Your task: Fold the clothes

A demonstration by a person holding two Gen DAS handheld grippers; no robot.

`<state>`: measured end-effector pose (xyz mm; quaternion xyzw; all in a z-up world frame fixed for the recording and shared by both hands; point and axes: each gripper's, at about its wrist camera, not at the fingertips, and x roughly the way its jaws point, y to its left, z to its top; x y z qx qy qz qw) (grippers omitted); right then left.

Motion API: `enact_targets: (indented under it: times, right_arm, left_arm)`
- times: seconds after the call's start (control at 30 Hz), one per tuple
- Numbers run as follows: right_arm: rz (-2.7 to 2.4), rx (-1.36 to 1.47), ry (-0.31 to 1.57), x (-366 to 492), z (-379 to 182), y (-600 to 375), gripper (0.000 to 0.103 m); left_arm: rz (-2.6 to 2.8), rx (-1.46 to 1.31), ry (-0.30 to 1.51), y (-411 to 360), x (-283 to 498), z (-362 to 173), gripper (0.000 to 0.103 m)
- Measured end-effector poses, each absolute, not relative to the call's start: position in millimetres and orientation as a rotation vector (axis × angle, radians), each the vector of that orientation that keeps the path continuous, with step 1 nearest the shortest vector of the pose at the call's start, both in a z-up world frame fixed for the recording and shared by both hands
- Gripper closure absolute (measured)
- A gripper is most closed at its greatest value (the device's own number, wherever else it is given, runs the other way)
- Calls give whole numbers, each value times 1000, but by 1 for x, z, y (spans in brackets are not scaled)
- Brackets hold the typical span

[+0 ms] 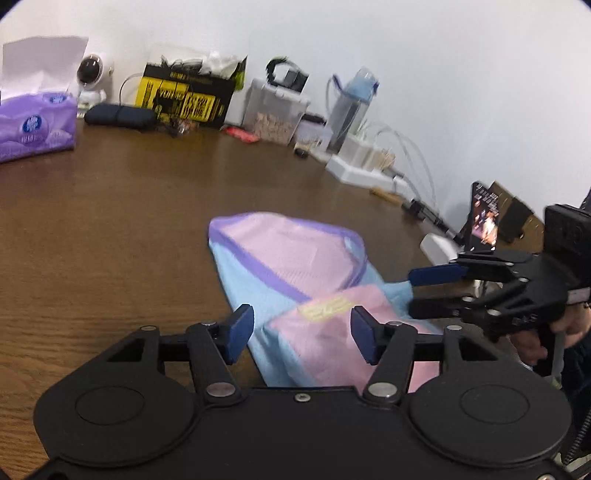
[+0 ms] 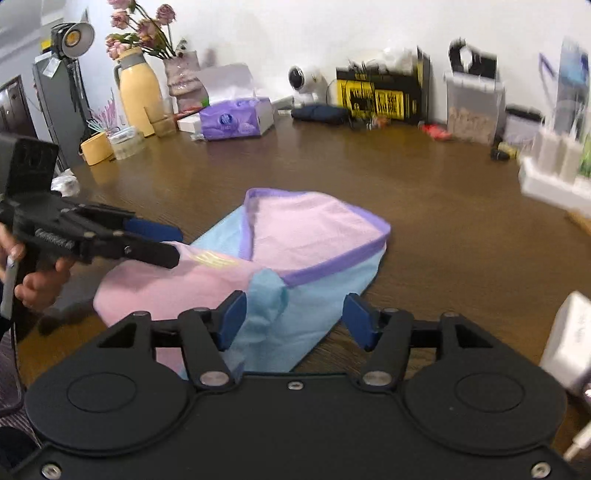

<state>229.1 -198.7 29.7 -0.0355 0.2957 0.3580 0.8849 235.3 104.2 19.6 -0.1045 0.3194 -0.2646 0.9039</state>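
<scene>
The garment (image 1: 295, 280) is seen just ahead of both half-open, empty claws, the left gripper (image 1: 302, 334) over its pink end and the right gripper (image 2: 293, 319) over blue.

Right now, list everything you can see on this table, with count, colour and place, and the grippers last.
garment: one, pink, light blue, purple trim, table centre
table: one, brown wood
tissue box: one, purple, back left
webcam: one, white, back
yellow-black box: one, at wall
clear container: one, at wall
yellow jug: one, far left
flowers: pink bunch, far left
left gripper: one, black, blue pads, open above garment
right gripper: same, open above garment
</scene>
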Motion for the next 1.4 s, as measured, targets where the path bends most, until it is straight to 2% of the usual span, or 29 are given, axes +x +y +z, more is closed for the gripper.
enact_targets:
  times: [0.1, 0.17, 0.2, 0.23, 0.3, 0.53, 0.7, 0.77, 0.8, 0.83, 0.87, 0.9, 0.97, 1.03, 1.07, 1.1, 1.13, 1.17, 1.4]
  right_arm:
    - [751, -85, 615, 230, 34, -189, 39]
    - [721, -68, 656, 239, 28, -183, 46]
    - [701, -35, 693, 246, 23, -183, 62]
    - [687, 1, 730, 253, 17, -184, 69]
    - [684, 52, 774, 260, 6, -187, 95]
    - [635, 50, 675, 225, 21, -209, 99]
    - [595, 31, 746, 227, 7, -211, 97]
    - [585, 32, 733, 225, 8, -211, 88]
    - [581, 41, 716, 223, 10, -211, 71]
    - [578, 57, 698, 223, 14, -212, 59]
    - [580, 76, 683, 223, 18, -214, 56]
    - [586, 91, 676, 223, 20, -214, 48]
    - [624, 138, 683, 228, 20, -211, 46]
    - [651, 167, 713, 237, 15, -206, 47]
    - [657, 178, 737, 242, 10, -202, 52]
    - [659, 186, 755, 245, 6, -198, 70]
    - [661, 189, 761, 247, 4, -195, 83]
    - [662, 193, 767, 248, 1, -193, 88]
    - [639, 176, 730, 236, 5, -195, 96]
  left_arm:
    - [-565, -219, 676, 96, 238, 17, 46]
    - [-567, -219, 681, 90, 237, 13, 46]
    - [-569, -233, 683, 90, 237, 12, 46]
    - [-572, -247, 685, 90, 238, 11, 46]
    - [-571, -261, 687, 90, 239, 10, 46]
    - [-569, -208, 688, 80, 244, 12, 45]
    - [-530, -195, 705, 81, 246, 7, 44]
    - [-524, -199, 698, 87, 242, 10, 43]
    - [-521, -200, 695, 90, 240, 11, 42]
    - [-517, -206, 679, 97, 236, 15, 39]
    - [-509, -207, 675, 98, 236, 17, 38]
    - [-500, -208, 671, 100, 235, 18, 38]
    - [-470, -210, 662, 105, 235, 21, 38]
    - [-478, -218, 658, 105, 239, 22, 38]
    - [-486, -222, 656, 104, 243, 22, 38]
    - [-489, -220, 654, 103, 244, 22, 37]
    - [-509, -207, 643, 98, 252, 22, 37]
    - [-506, -208, 650, 95, 258, 21, 36]
    - [-479, -209, 733, 71, 289, 7, 33]
